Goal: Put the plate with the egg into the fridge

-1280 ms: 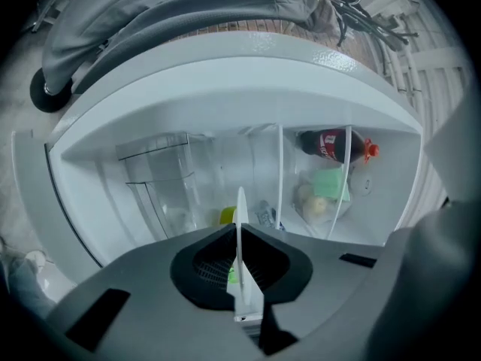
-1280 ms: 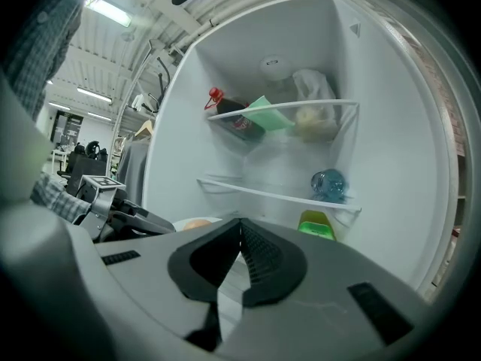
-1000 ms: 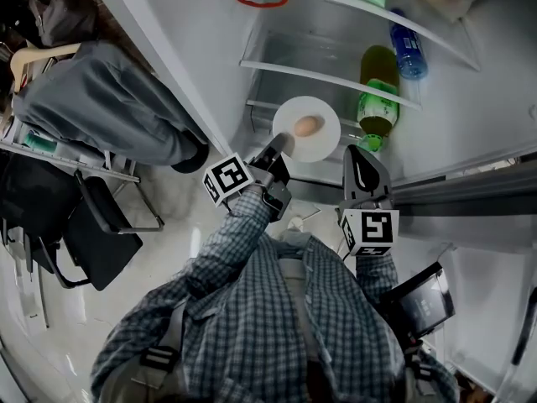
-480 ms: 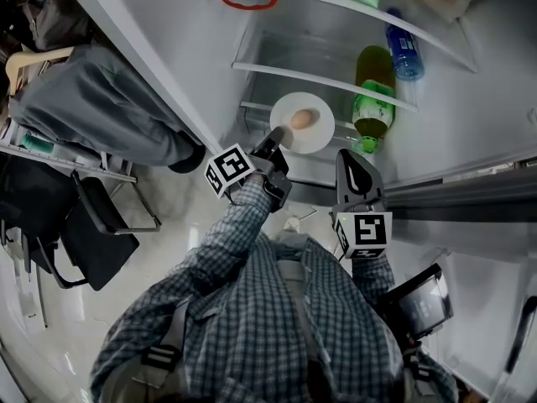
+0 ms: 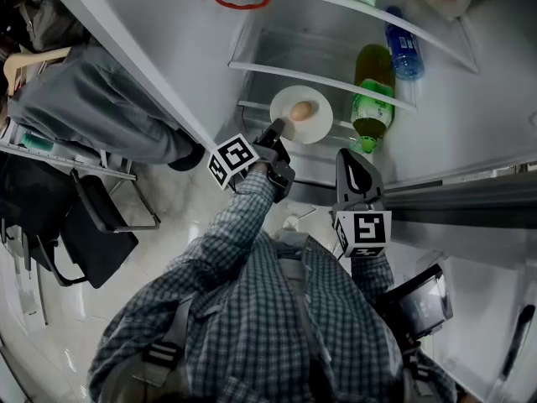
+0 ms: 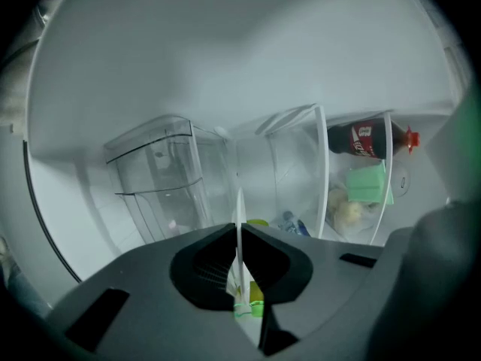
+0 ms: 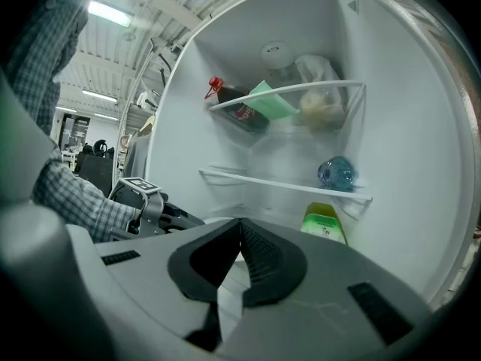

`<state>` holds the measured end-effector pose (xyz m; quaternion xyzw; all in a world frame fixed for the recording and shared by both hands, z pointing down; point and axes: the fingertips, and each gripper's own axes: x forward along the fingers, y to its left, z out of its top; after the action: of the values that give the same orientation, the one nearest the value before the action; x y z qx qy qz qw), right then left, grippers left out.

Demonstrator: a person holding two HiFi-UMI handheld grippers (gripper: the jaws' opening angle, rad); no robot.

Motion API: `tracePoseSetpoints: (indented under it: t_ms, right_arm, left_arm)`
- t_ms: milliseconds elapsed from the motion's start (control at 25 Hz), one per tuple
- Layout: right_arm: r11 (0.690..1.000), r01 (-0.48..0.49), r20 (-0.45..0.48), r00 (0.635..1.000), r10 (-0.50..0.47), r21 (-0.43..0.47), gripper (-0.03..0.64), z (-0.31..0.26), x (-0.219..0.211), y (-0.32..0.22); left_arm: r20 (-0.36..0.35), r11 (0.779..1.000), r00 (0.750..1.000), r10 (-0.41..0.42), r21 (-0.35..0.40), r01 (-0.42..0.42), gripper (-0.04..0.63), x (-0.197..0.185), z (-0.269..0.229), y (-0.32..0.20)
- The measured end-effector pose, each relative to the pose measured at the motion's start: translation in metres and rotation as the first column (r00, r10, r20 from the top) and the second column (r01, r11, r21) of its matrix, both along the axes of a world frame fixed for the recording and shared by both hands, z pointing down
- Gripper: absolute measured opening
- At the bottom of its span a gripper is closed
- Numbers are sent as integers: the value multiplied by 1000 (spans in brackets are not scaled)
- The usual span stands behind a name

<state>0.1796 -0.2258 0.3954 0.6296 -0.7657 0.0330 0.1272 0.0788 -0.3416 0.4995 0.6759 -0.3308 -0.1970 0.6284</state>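
Note:
A white plate (image 5: 315,124) with a brown egg (image 5: 300,110) on it hangs inside the open fridge, just below a glass shelf (image 5: 323,78). My left gripper (image 5: 275,133) is shut on the plate's near-left rim. In the left gripper view the plate (image 6: 239,220) shows edge-on, clamped between the jaws. My right gripper (image 5: 353,159) stays at the fridge's lower front, right of the plate and apart from it. Its jaws are shut with nothing between them. The right gripper view shows the left gripper (image 7: 152,201) at the left.
A green bottle (image 5: 372,99) stands right of the plate and a blue bottle (image 5: 404,53) lies on the shelf above. Higher up sit a cola bottle (image 6: 368,139) and a green packet (image 6: 368,183). The white fridge door (image 5: 143,65) runs along the left. A black chair (image 5: 101,225) stands behind.
My left gripper has carried the plate and egg a little farther into the fridge, toward the shelf. The right gripper has hardly moved.

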Motion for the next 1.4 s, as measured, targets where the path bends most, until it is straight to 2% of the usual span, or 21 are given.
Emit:
tracePoseSetpoints:
  t_ms: [120,280,360,680,920,1240,1400]
  right_arm:
    - [1000,-15,34,999,15,-8,6,-1,0,-4]
    - [999,40,-73,996,-41,-25,6,15,3,-7]
    - [998,53,-97,994,-55,-23,6,19,1,-12]
    - [996,63,-93,993,-68,-60,6,38,1,-32]
    - [993,57,-67,996,-64,-100,6,48,-1,-47]
    - [987,112,-173,976,-131,-117,8,59,-9,-61]
    - [977,146,-259,949,-183,-153,8,72,-13,-64]
  left_arm:
    - [14,1000,1000,1,-7,0,18,3,3,-3]
    - [36,1000,999,9,-9,-9,18,4,6,-6]
    - [41,1000,999,13,-11,-13,18,5,7,-7]
    - [72,1000,997,24,-8,-23,18,10,12,-13]
    - [56,999,998,10,-33,-9,19,10,19,-17]
    - [16,997,1000,-1,-77,2,18,13,26,-24]
    - [8,997,1000,1,-71,0,18,14,24,-27]
